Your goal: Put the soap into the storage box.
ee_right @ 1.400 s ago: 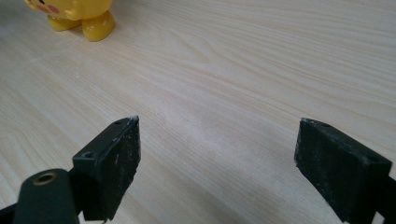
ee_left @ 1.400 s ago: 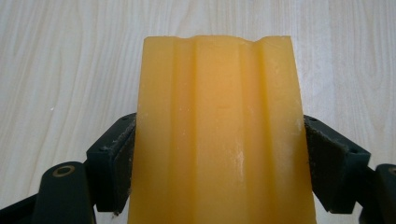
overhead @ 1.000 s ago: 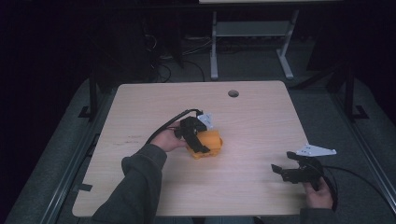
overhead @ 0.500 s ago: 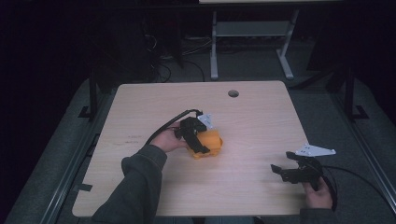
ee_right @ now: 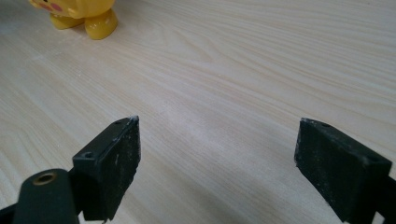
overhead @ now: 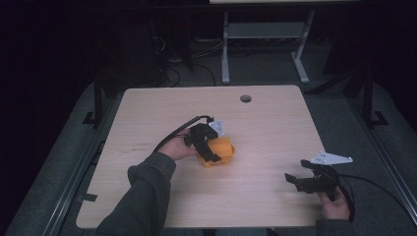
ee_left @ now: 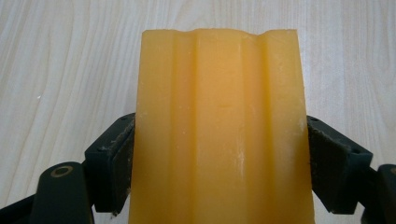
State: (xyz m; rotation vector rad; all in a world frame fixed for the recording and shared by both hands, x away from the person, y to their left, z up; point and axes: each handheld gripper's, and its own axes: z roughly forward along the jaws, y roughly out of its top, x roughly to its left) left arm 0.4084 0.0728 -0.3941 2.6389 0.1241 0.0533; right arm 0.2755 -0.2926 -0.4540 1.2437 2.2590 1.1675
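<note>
While the left gripper (overhead: pixel 212 153) clamps the yellow toy figure (overhead: pixel 222 151) near the table (overhead: pixel 275 123) centre, the right gripper (overhead: pixel 295 180), well apart from the toy, gapes wide, holding nothing.

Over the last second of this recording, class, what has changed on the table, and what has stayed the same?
Almost nothing changed. The right tongs drifted very slightly toward the person, jaws open over bare table. The left tongs stayed shut on the yellow toy, which kept its place near the table's middle.

A pale wooden table (overhead: pixel 147 118) with a round hole (overhead: pixel 245 98) carries a yellow toy (overhead: pixel 221 152) near its middle
</note>
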